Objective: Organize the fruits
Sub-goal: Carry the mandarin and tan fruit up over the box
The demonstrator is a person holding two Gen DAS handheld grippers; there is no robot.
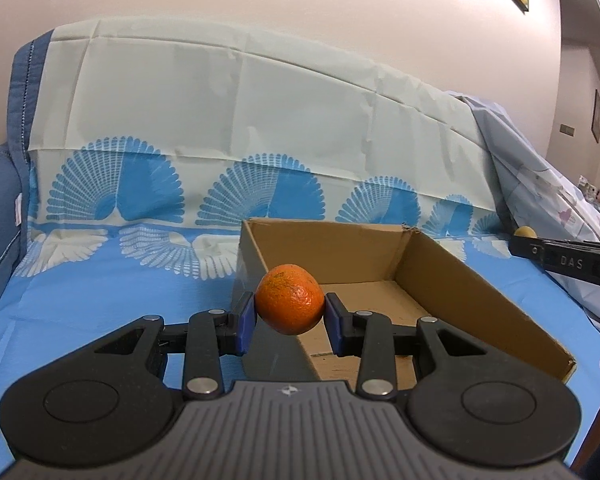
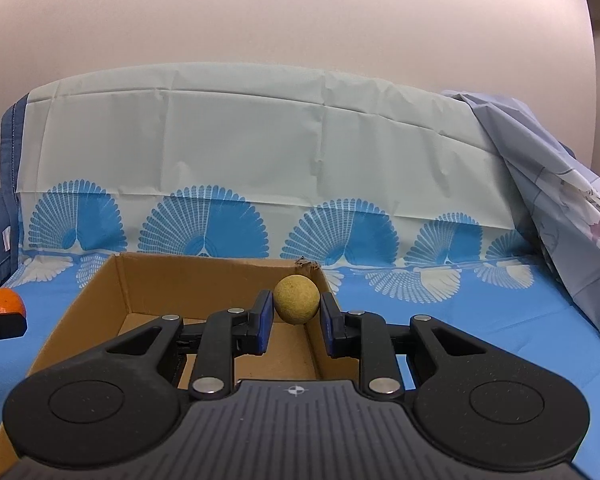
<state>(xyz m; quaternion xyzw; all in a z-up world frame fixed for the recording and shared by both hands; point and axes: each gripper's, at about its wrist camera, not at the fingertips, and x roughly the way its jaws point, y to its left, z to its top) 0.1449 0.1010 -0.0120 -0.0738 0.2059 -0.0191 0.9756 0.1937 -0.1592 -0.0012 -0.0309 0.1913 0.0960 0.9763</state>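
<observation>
Orange (image 1: 290,304) grasped in left gripper (image 1: 290,320) fingers, yellow fruit (image 2: 297,299) grasped in right gripper (image 2: 294,320), cardboard box (image 1: 452,280) below.

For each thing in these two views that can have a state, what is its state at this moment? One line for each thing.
Left gripper: shut on the orange, held in the air.
Orange: gripped on both sides, at the near left wall of the box.
Right gripper: shut on the yellow fruit.
Yellow fruit: gripped, lifted near the box's far right corner.
Cardboard box: open on top, no fruit visible inside.
</observation>
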